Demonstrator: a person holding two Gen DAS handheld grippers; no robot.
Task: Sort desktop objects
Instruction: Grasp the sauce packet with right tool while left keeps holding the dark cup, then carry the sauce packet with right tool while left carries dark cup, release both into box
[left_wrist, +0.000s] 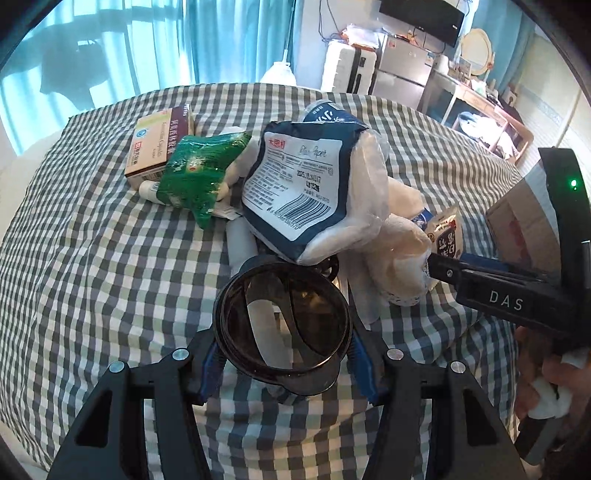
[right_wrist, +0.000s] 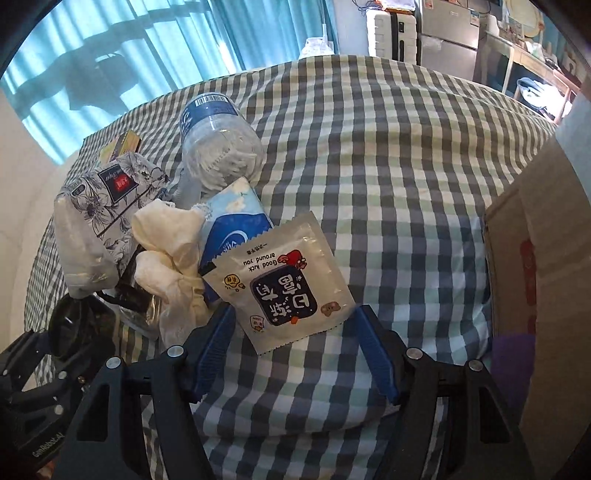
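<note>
1. Presently, the left gripper (left_wrist: 282, 363) has its blue pads closed against the sides of a pair of dark-lensed sunglasses (left_wrist: 282, 321); one round lens sits between the fingers, held just above the checked cloth (left_wrist: 110, 277).
2. The right gripper (right_wrist: 295, 347) stands partly open. A white sachet (right_wrist: 280, 280) printed with a dark label and cartoon figures lies between its blue fingers (right_wrist: 376, 354). The left finger appears to touch the sachet's edge; the right finger stands just clear of it. No grip is evident.
3. In the left wrist view the right gripper (left_wrist: 434, 264) enters from the right, its tip at the crumpled white tissue (left_wrist: 399, 251), held by a person's hand (left_wrist: 546, 373).
4. The remaining objects lie heaped at the middle of the checked cloth: a navy-and-white tissue pack (left_wrist: 299, 188), a green foil packet (left_wrist: 199, 177), a tan medicine box (left_wrist: 159, 147), and a small white tube (left_wrist: 149, 190) beneath the green packet.
5. The right wrist view adds a clear plastic bottle (right_wrist: 218, 147) lying on its side, a light-blue tissue pack (right_wrist: 236, 225) under the sachet, and a floral-printed tissue pack (right_wrist: 99, 218).
6. A cardboard box (right_wrist: 535, 277) stands at the right edge of the cloth, well apart from the heap.
</note>
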